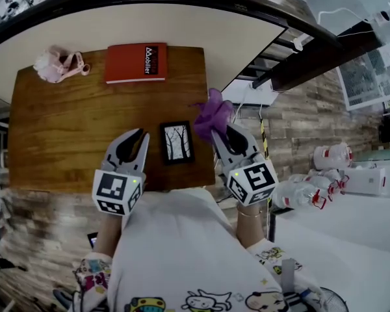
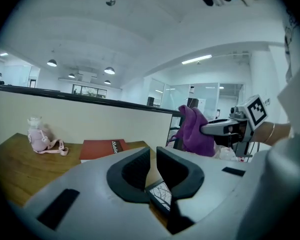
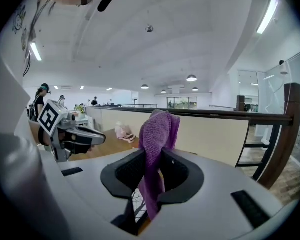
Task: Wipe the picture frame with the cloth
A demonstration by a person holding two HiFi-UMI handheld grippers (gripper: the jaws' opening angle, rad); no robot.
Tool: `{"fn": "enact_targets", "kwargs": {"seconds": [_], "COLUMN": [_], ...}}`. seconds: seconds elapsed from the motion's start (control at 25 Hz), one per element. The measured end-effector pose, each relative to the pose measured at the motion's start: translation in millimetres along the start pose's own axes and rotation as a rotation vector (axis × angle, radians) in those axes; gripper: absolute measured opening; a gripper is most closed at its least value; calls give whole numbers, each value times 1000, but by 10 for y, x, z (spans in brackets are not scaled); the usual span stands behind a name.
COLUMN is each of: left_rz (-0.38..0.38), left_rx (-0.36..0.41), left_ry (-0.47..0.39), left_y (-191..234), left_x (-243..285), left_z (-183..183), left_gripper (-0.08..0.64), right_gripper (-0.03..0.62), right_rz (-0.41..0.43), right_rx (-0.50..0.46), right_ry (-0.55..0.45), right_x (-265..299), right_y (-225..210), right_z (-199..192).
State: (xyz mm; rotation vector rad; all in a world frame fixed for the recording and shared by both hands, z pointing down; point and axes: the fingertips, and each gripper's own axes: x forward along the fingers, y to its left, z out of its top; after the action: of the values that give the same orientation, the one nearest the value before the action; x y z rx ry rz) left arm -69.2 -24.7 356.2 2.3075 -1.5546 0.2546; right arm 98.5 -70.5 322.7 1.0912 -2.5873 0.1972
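One black picture frame (image 1: 177, 142), bare-tree print, crumpled purple cloth (image 1: 212, 116)

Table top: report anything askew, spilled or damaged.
Nothing stands out. The picture frame lies flat near the front edge of the table; red book and pink toy sit at the far side; purple cloth is clamped in the right tongs.

The left hand-held gripper (image 2: 153, 156) has its jaws a narrow slit apart, with nothing gripped. Through the gap, the frame (image 2: 160, 194) lies on the tabletop (image 2: 20, 169). Beyond lie a red book (image 2: 100, 148) and a pink toy (image 2: 38, 136). At right, the right hand-held gripper (image 2: 205, 129) pinches a purple cloth (image 2: 190, 134).
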Motion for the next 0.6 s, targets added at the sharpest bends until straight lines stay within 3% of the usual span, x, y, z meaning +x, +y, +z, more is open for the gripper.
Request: {"fn": "enact_targets", "kwargs": {"seconds": [0.6], "left_rz": [28], "left_rx": [-2], "left_ry": [-30], "left_y": [15], "left_x": [-183], "left_z": [104], "left_gripper": [5], "right_gripper": [66], "right_rz": [-30], "right_rx": [20], "right_ry": [-40], "right_x": [-94], "right_y": [-23], "right_z": [-71]}}
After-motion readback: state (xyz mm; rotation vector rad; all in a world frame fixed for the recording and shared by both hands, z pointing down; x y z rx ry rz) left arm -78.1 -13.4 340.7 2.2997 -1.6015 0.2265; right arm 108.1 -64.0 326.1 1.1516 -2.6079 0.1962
